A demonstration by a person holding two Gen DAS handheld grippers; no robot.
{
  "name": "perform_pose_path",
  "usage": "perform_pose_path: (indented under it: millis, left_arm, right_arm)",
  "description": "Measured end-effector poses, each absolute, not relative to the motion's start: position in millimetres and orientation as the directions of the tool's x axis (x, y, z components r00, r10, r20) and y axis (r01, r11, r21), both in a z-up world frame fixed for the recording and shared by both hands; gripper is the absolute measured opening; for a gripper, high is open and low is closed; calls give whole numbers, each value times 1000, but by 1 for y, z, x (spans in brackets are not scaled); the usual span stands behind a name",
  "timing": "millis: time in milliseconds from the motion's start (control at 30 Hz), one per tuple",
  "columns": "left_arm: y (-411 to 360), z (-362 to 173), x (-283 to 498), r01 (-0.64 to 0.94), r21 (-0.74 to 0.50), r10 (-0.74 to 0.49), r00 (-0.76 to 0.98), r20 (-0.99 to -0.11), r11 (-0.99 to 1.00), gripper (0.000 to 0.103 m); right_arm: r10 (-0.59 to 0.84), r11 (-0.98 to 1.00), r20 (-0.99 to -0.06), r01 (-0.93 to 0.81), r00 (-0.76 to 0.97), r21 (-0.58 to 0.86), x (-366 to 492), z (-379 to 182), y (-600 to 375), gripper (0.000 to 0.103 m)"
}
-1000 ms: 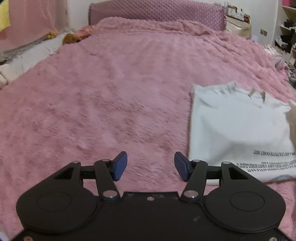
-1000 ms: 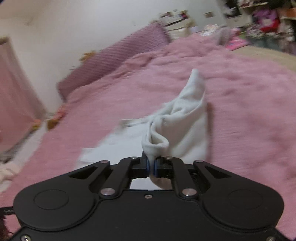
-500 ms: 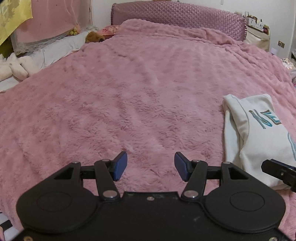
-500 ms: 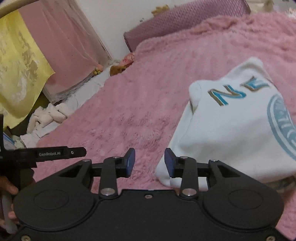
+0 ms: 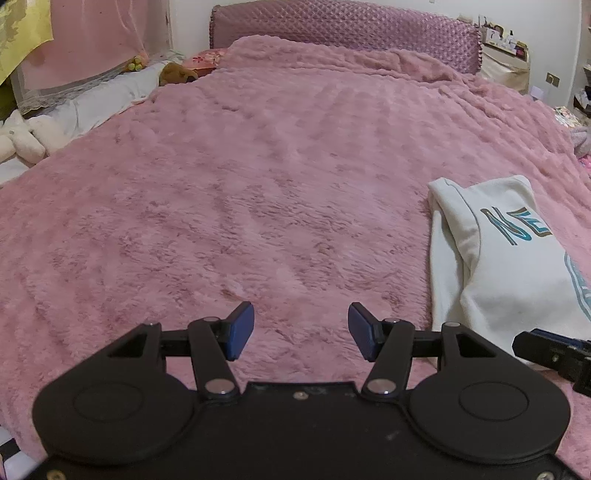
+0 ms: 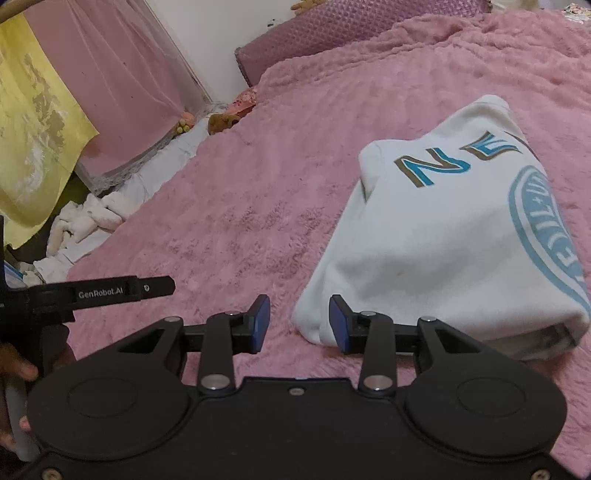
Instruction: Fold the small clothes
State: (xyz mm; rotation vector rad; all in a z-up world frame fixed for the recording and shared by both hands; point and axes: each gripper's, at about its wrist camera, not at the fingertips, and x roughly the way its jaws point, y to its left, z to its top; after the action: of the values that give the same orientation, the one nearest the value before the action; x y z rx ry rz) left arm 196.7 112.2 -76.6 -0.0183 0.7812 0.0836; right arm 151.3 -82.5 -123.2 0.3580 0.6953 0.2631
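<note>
A white shirt [image 6: 454, 236] with blue lettering lies folded on the pink blanket [image 6: 280, 177]. In the left wrist view the same white shirt [image 5: 506, 266] sits at the right. My right gripper [image 6: 299, 325] is open, its blue pads just at the shirt's near left corner with nothing held between them. My left gripper [image 5: 301, 330] is open over bare blanket, well left of the shirt. A finger of the right gripper [image 5: 550, 350] pokes into the left wrist view at the lower right.
The pink blanket [image 5: 258, 184] covers a wide bed with a quilted purple headboard [image 5: 343, 33] at the far end. Stuffed toys [image 5: 177, 74] and white cloths [image 6: 85, 221] lie along the left edge. A hand [image 6: 14, 369] holds the left gripper's handle.
One second ago my right gripper was shut on a lifted shirt end. It laid that end over, let go and opened. The left gripper stayed open while its view shifted slightly.
</note>
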Motion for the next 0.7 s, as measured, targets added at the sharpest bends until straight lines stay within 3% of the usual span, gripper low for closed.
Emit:
perform_pose_path:
  millis: [700]
  left_arm:
    - [83,-73,191,-50,38,62,702,-709,998,58]
  right_arm:
    - [357,910,-591,-127,724,395,131,-122,-93,34]
